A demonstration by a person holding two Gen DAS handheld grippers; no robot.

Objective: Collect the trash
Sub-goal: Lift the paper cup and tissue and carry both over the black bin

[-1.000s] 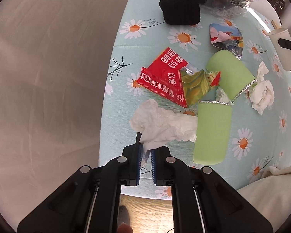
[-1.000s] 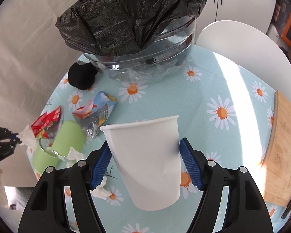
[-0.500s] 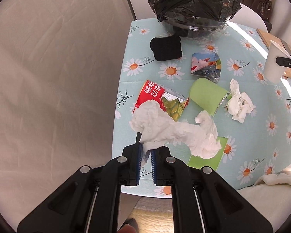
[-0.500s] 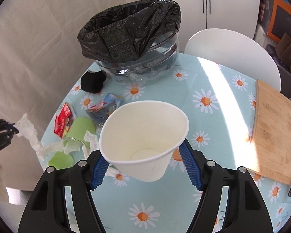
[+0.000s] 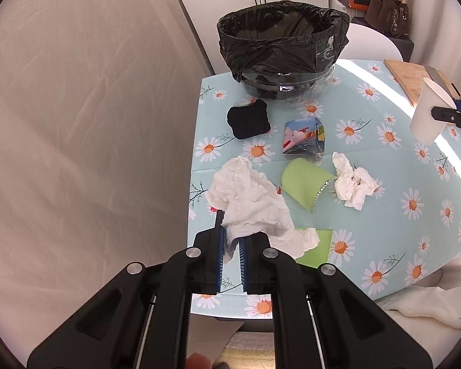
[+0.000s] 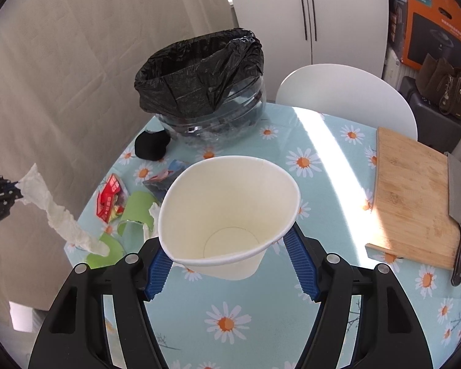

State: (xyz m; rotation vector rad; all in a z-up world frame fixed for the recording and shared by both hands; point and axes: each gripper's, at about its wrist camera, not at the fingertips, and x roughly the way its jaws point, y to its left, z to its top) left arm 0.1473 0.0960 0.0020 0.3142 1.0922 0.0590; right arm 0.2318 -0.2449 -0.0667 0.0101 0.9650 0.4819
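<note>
The left claw [image 5: 230,247] pinches a long white tissue [image 5: 249,203] dangling above the worktop [image 5: 384,224], while the right claw [image 6: 230,264] squeezes a tilted paper cup [image 6: 227,215]. On the way to the far bin [image 5: 281,46], the trailing tissue could snag wrappers or tear; the deformed cup might slip

The tissue [image 5: 249,203] hanging from the left gripper [image 5: 230,258] covers nearly all of the red wrapper [image 6: 109,198] in the left view; only slivers of red peek out at its edge. It also hides part of the green sheet [image 5: 315,246] under it. The bin [image 5: 282,40] keeps its inside dark, so I can't tell what lies in the bag. From the right view the cup [image 6: 227,215] blocks the table behind it and most of the crumpled tissue [image 5: 353,183]. The knife [image 6: 458,215] runs off toward the picture's right edge. The print on the orange box [image 6: 433,21] is too small to read.
</note>
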